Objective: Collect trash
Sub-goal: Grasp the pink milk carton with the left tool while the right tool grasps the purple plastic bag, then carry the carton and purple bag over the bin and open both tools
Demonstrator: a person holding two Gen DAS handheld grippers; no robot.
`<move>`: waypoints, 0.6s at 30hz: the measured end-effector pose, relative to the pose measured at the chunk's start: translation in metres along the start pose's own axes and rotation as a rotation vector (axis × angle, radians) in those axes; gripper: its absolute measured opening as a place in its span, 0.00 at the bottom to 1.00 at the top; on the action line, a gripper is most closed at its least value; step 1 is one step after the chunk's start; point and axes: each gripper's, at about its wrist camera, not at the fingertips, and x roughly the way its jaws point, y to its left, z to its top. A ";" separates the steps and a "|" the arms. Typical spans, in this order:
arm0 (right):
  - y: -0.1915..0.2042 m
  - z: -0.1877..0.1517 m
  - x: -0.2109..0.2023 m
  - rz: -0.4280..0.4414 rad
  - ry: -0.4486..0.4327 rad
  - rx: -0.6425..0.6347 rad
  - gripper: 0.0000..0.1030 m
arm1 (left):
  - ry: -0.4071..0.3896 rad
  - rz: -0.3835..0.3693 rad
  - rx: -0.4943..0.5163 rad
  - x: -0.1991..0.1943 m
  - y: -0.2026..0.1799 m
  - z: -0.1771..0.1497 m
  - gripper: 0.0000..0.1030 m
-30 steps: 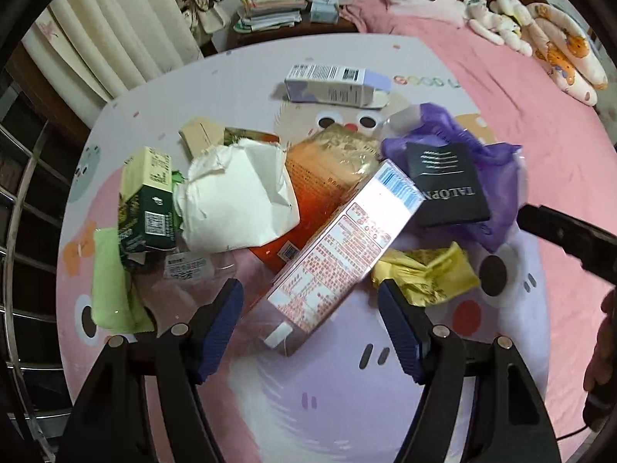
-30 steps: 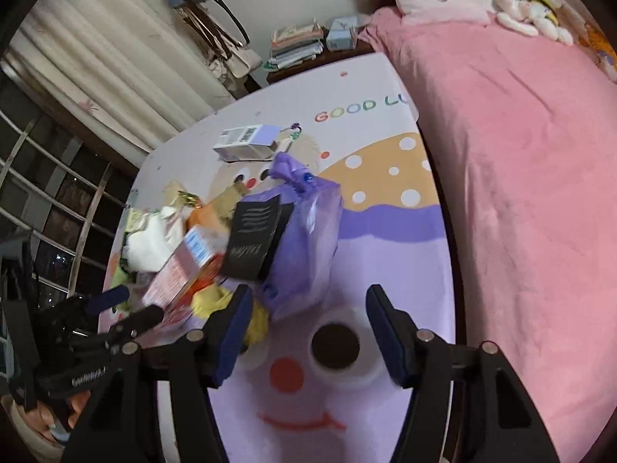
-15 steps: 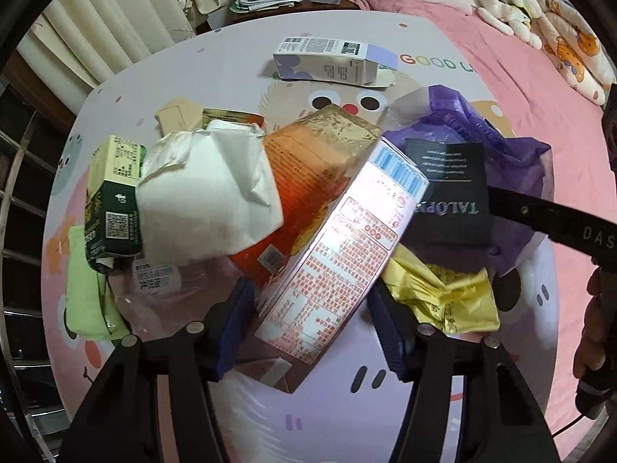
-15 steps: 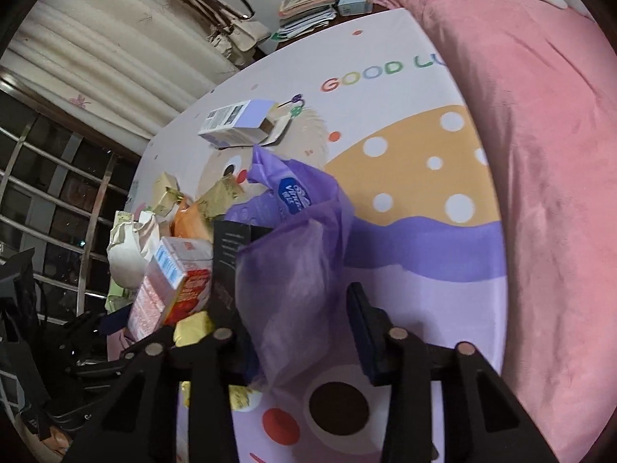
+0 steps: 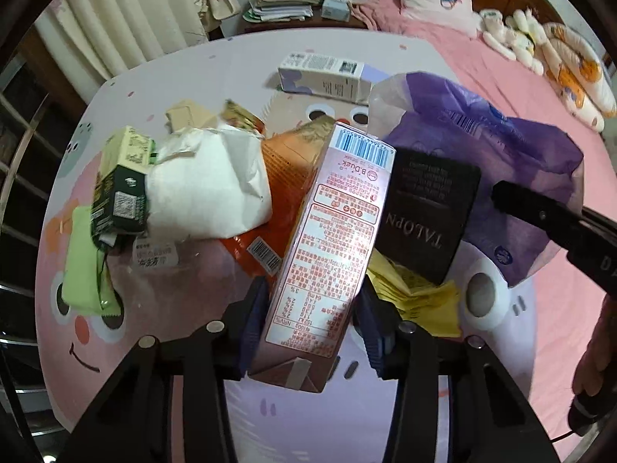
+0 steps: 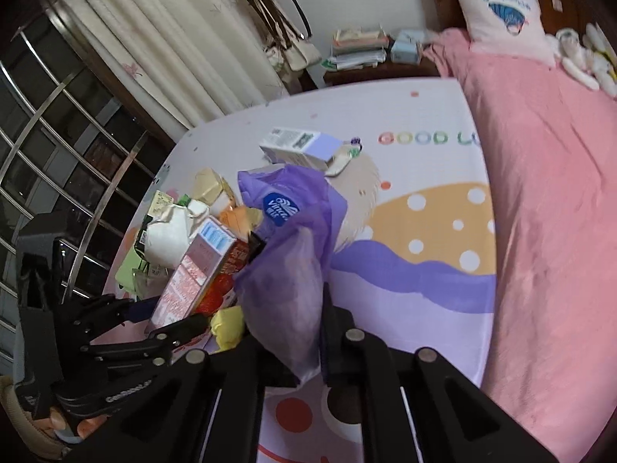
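My left gripper (image 5: 310, 326) is shut on a pink milk carton (image 5: 327, 239), which also shows in the right wrist view (image 6: 196, 270). My right gripper (image 6: 289, 341) is shut on the edge of a purple plastic bag (image 6: 293, 254); the bag (image 5: 501, 162) lies to the right in the left wrist view, with a black box (image 5: 424, 216) at its mouth. Around them lie a white paper bag (image 5: 208, 189), an orange wrapper (image 5: 285, 177), a green carton (image 5: 119, 185), a yellow wrapper (image 5: 420, 301) and a white and lilac box (image 5: 324, 77).
All of it lies on a cartoon play mat (image 6: 416, 231) on the floor. A pink bed (image 6: 551, 193) runs along the right. A curtain (image 6: 162, 38) and a metal window grille (image 6: 58, 146) are at the left. A low stand with books (image 5: 285, 4) is at the back.
My left gripper has moved onto the pink carton and shut on it. My right gripper has moved onto the purple bag's edge and shut on it.
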 end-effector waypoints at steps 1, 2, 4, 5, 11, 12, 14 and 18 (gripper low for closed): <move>0.003 -0.001 -0.004 -0.002 -0.010 -0.004 0.04 | -0.010 -0.003 -0.007 -0.007 0.001 -0.002 0.42; 0.006 -0.001 -0.008 -0.005 -0.019 -0.010 0.04 | -0.023 -0.009 -0.016 -0.014 0.003 -0.004 0.42; 0.013 -0.002 -0.013 -0.006 -0.034 -0.020 0.04 | -0.039 -0.019 -0.032 -0.026 0.006 -0.007 0.42; 0.016 -0.002 -0.016 -0.004 -0.040 -0.023 0.04 | -0.047 -0.025 -0.040 -0.032 0.009 -0.008 0.42; 0.032 -0.003 -0.038 0.004 -0.084 -0.024 0.04 | -0.091 -0.048 -0.075 -0.071 0.023 -0.020 0.42; 0.036 -0.004 -0.042 0.000 -0.095 -0.025 0.04 | -0.097 -0.048 -0.076 -0.077 0.025 -0.023 0.42; 0.043 -0.003 -0.050 -0.003 -0.120 -0.026 0.04 | -0.109 -0.046 -0.078 -0.089 0.029 -0.028 0.42; 0.056 -0.002 -0.065 0.003 -0.153 -0.012 0.04 | -0.123 -0.047 -0.084 -0.114 0.039 -0.040 0.42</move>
